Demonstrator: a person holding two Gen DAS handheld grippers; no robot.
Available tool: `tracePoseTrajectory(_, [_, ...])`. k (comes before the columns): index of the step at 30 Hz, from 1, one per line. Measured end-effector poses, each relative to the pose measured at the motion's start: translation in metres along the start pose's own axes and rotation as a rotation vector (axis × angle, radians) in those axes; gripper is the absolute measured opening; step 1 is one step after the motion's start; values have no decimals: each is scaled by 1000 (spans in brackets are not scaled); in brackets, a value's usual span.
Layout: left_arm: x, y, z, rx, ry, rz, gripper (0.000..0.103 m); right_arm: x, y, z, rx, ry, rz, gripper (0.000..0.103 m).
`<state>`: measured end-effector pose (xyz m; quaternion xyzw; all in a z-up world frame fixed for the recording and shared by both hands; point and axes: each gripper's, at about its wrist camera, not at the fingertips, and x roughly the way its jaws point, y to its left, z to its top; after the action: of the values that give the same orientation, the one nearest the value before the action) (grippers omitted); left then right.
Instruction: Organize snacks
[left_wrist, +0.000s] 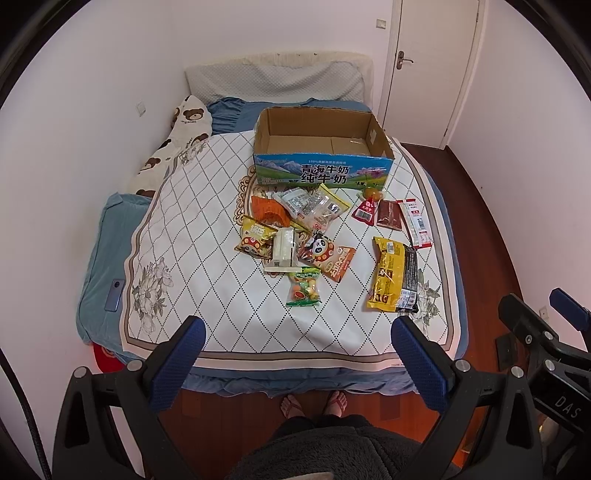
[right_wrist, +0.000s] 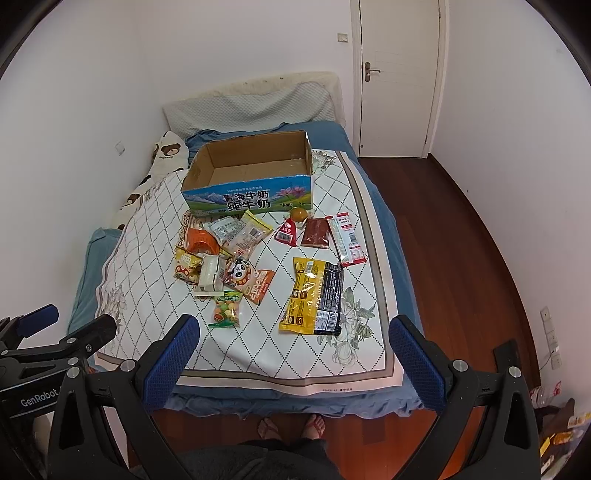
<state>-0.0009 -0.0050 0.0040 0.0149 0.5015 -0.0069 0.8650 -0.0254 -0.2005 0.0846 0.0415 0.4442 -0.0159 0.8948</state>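
Hovering wide open and empty at the bed's foot, the left gripper (left_wrist: 295, 365) and right gripper (right_wrist: 295, 363) face scattered snack packets, the long yellow-and-black foil packet (right_wrist: 316, 297) lying nearest the right one, lengthwise toward the empty blue-printed cardboard box (right_wrist: 251, 199).

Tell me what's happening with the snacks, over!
Left gripper open, right gripper open, both holding nothing. Snacks loose on bed cover; milk carton box has nothing inside. Nothing blocking the way.
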Motion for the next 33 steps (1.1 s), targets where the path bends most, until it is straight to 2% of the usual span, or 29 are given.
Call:
tracePoseTrajectory(19, [1,5,3,1,-9,40,103,6,1,2,-4,4,-9,103])
tracePoseTrajectory(33, [6,7,3,2,1,43,103,14,2,4,-6,14,-24,103])
